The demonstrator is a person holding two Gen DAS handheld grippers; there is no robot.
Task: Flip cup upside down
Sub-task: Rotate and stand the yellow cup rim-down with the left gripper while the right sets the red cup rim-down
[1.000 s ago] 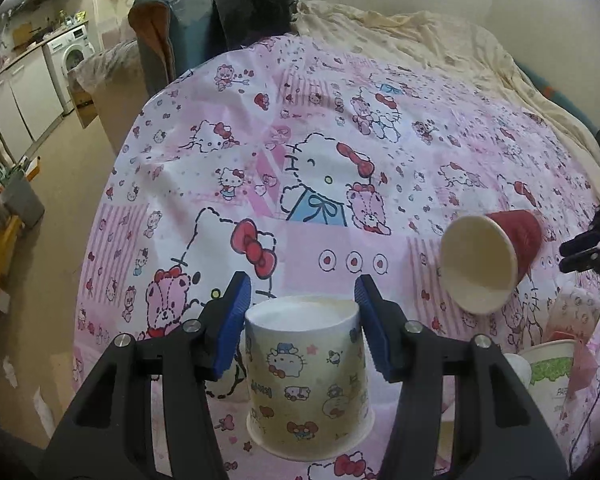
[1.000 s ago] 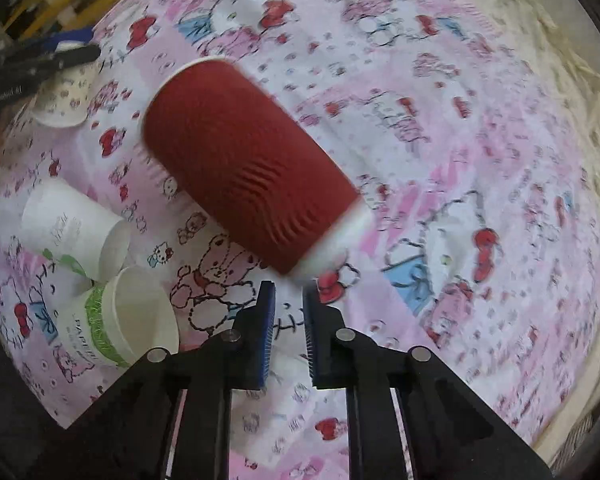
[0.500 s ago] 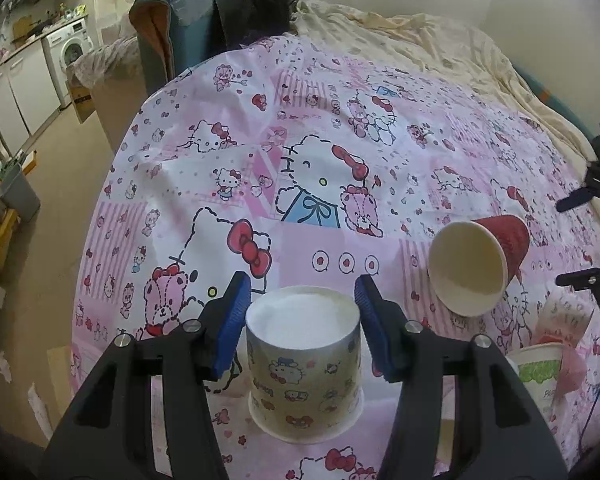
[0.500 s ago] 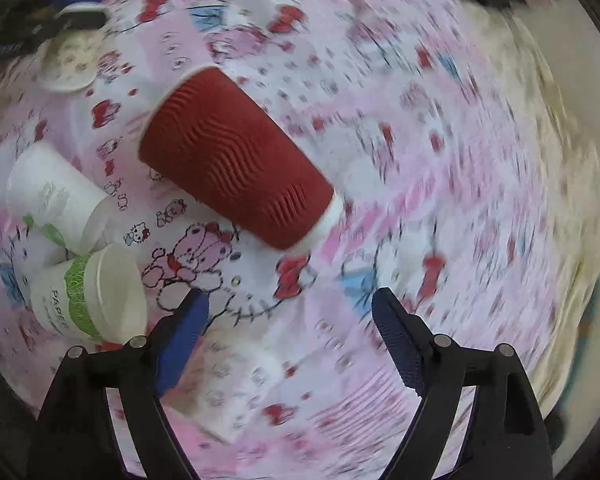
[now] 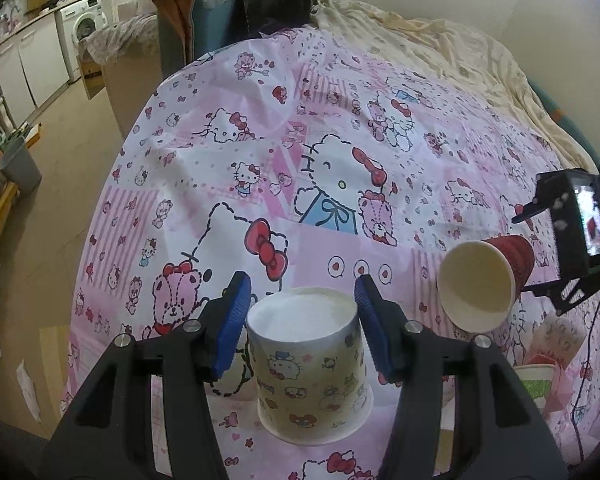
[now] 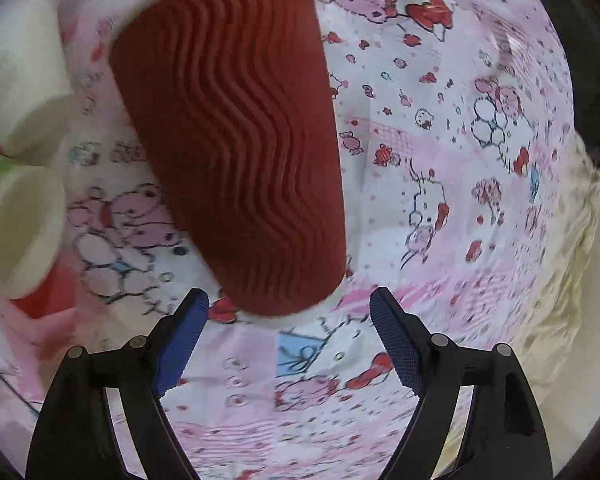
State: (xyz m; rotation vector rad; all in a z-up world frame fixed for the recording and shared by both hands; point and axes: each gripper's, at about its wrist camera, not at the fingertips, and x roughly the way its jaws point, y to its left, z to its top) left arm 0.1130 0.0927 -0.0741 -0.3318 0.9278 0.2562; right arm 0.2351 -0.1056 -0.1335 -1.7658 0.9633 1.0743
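nearer red cup [image 6: 236, 140]; two white cups [image 6: 20, 236]

At nine o'clock in the right wrist view, two white paper cups [image 6: 24, 224] are blurred and cut by the edge. The red ripple cup [image 6: 236, 140] hides its own mouth there. The right claw [image 5: 580, 236] is cropped at three o'clock in the left view.

1. I see a pink cartoon-print cloth [image 5: 340, 128] spread over the surface.
2. A cream blanket [image 5: 440, 48] lies crumpled behind the cloth.
3. On the far left stands a washing machine [image 5: 85, 28] beside white cabinets [image 5: 32, 68].
4. A grey bin [image 5: 20, 164] stands on the floor.
5. A dark chair [image 5: 204, 20] stands behind the cloth.
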